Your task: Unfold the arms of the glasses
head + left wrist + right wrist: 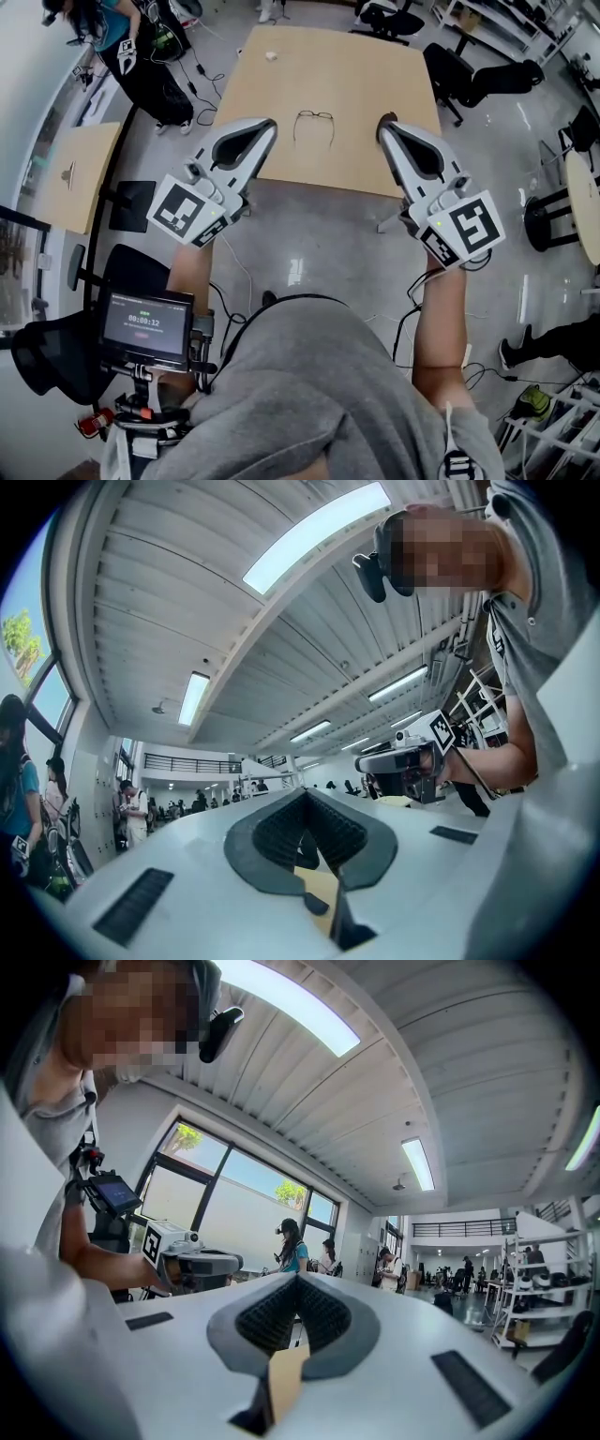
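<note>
Glasses (314, 127) on bench (375, 84) between left hand-held gripper (268, 125) and right hand-held gripper (384, 123), both closed, empty. Office chair (469, 79) stands beside bench's right edge.

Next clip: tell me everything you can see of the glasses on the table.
The glasses are thin and dark-framed, seemingly wire, with clear lenses. They lie on the near half of the light wooden table, front toward the far side. Two thin lines, likely the arms, run toward the near edge, but they are too small to tell how far they are unfolded. Nothing touches them.
</note>
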Motion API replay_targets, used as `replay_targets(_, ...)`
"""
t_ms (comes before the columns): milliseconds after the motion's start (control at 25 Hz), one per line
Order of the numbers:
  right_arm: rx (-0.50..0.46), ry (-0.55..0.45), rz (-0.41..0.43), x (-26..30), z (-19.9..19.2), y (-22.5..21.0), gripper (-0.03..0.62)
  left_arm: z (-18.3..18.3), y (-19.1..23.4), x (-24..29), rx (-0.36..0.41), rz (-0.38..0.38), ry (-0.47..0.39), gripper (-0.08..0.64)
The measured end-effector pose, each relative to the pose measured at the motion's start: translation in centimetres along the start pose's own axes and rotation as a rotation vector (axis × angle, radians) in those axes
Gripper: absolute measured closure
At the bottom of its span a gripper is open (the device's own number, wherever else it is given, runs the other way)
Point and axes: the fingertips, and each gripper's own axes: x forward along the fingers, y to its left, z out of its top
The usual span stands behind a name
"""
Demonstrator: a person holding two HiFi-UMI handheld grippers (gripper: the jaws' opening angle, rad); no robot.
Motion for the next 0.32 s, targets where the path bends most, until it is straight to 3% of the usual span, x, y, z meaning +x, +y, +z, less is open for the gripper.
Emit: replay_targets(320, 0.005, -0.019, 0.006, -8.3, 1.7, -1.4, 0.584, 3.1, -7.6, 2.7, 0.020, 0.008, 0.014, 0.555)
